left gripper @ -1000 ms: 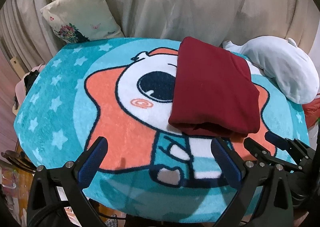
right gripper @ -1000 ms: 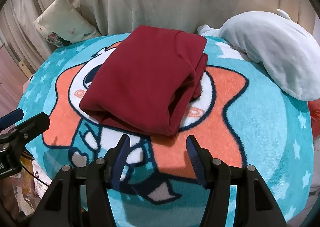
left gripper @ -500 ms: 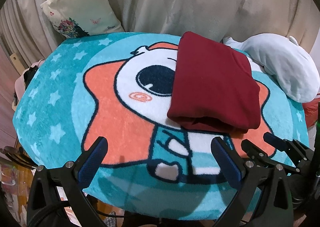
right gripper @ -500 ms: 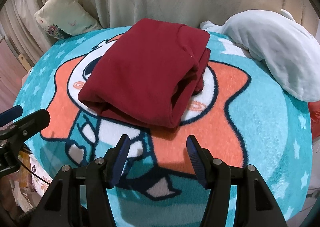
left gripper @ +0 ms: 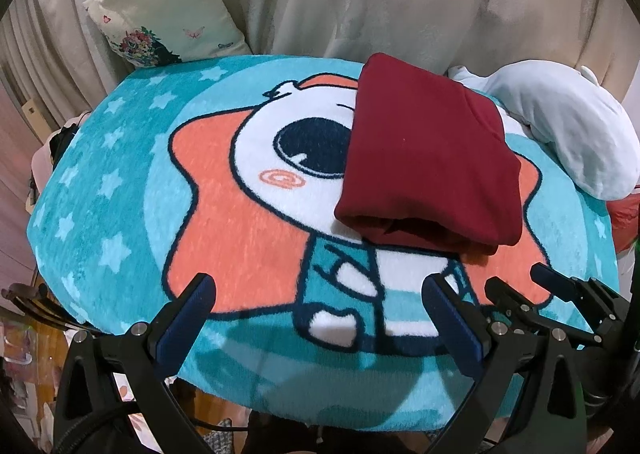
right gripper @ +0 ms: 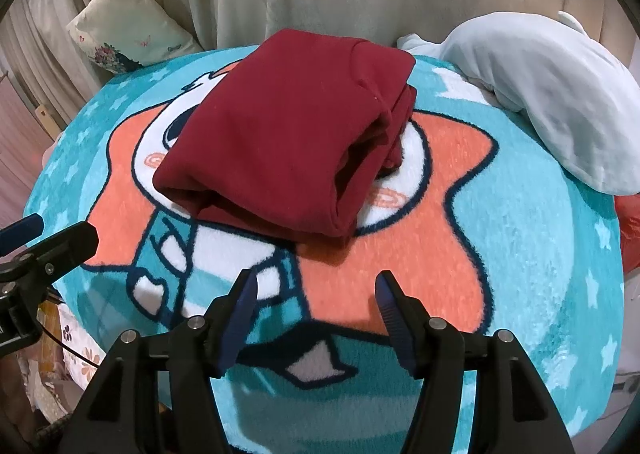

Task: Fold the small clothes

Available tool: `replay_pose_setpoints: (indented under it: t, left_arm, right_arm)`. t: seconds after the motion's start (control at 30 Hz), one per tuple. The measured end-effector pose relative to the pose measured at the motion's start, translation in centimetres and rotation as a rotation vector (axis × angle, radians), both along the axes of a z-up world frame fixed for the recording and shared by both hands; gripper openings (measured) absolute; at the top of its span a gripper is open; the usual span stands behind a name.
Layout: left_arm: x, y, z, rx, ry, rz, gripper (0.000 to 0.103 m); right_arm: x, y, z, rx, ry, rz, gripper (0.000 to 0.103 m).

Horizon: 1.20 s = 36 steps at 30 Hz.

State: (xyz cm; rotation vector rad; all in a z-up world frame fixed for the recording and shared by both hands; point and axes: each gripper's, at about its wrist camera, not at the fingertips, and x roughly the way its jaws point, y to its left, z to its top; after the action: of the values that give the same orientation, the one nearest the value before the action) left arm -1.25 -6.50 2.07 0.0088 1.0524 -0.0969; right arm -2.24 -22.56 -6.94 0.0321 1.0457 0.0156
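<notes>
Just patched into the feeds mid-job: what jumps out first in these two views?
The dark red folded garment lies in a thick stack mid-table, its layered open edges facing the cameras. Under it the teal cartoon blanket with the orange star covers the whole surface, and a pale blue plush sits at the far right edge. The left gripper and right gripper hover open and empty at the near edge.

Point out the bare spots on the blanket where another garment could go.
Free: the blanket left of the red garment, up to the pillow, and the near strip before both grippers. Crowded: the far right, where the white cushion lies behind the garment.
</notes>
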Motion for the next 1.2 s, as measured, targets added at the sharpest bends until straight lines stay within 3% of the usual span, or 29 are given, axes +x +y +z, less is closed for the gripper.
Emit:
replay_pose_setpoints:
  t: [1.2]
  left_arm:
    - [0.2,-0.5,-1.1,-0.003,0.047,0.019,0.103]
  right_arm:
    - [0.1,0.2,-0.5,-0.001,0.012,0.026,0.067]
